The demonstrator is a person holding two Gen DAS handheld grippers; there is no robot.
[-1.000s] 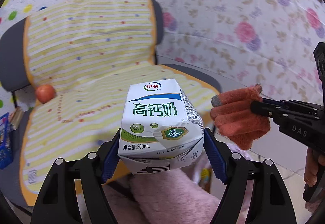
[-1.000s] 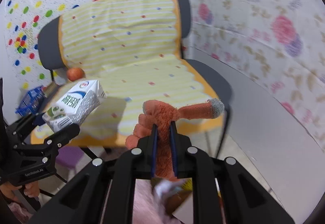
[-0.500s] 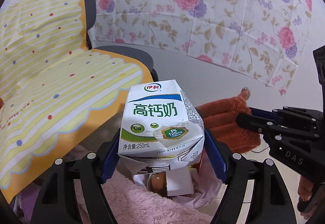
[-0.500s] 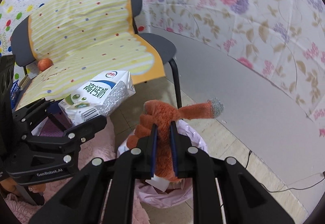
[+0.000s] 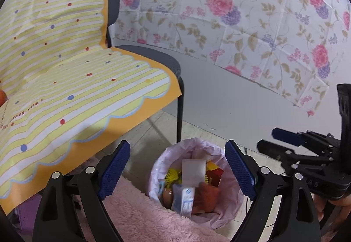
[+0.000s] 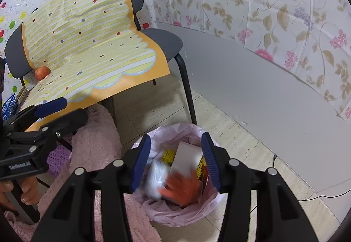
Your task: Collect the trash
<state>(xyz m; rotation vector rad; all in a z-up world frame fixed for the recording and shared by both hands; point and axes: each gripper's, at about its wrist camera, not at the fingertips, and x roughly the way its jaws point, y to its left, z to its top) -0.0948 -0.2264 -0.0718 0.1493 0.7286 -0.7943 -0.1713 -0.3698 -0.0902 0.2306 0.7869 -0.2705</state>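
1. The left gripper [image 5: 177, 167] is hanging wide open, having just released.
2. A light, crushable blue-and-white milk carton [image 5: 183, 200] and a soft orange knitted glove [image 6: 182, 189] are lying in the pink-lined round waste bin [image 6: 197, 215].
3. The right gripper [image 6: 174, 163] is hovering, jaws freshly parted, empty.

Black grippers [image 5: 177, 170], blue ribbed jaws, silver screws, white lettering

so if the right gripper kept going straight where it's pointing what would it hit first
Probably the orange glove lying atop the trash in the pink-lined bin; the open right gripper frames it, though depth is unclear.
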